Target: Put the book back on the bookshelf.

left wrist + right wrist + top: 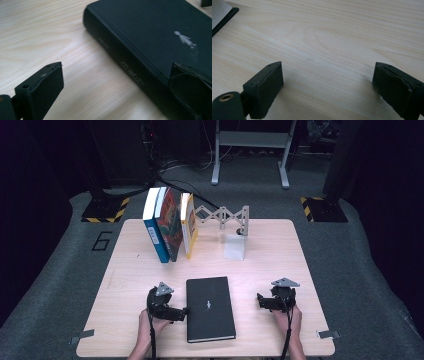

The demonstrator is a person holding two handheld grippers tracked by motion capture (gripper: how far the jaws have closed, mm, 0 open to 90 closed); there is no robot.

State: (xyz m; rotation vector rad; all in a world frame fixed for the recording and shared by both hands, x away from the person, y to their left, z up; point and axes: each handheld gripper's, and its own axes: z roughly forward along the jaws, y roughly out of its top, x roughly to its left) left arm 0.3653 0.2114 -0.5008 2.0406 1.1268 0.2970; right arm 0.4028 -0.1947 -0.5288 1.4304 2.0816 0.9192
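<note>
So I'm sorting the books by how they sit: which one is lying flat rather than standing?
The black book, flat on the table between the two grippers. The blue, red-covered and yellow books stand leaning at the back.

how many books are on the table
4. A black book lies flat at the near edge; blue, red and yellow ones stand together at the back left.

Bright overhead light on the pale wooden surface (260,255), dark room beyond its edges, soft short shadows under the standing books (170,222), faint sheen on the black book (150,30), near fingers (263,91) blurred, high view coarse and soft.
</note>
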